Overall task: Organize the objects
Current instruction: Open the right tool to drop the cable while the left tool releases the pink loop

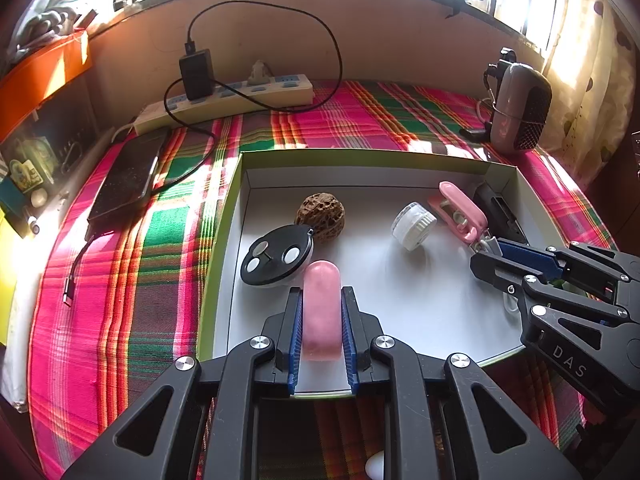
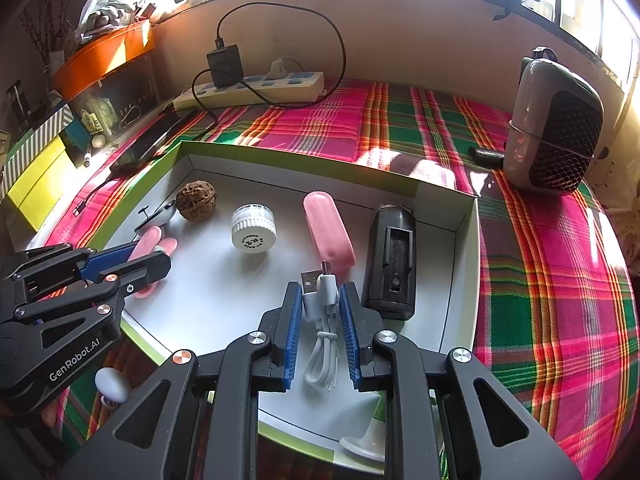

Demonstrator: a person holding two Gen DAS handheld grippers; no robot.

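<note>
Box (image 1: 224, 240) holding one walnut (image 1: 321, 215), one jar (image 1: 413, 225), left gripper (image 1: 321, 312) clamped on pink case (image 1: 322, 312), right gripper (image 2: 321, 304) on white cable (image 2: 320, 320)

Pink capsule (image 1: 321, 312), white cable (image 2: 322, 320), in-box

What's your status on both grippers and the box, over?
Left gripper shut on pink case. Right gripper shut on white USB cable. Both over white box. Nothing blocking.

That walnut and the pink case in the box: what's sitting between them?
A small white ribbed jar lies between the walnut and the pink case, clearest in the right wrist view.
</note>
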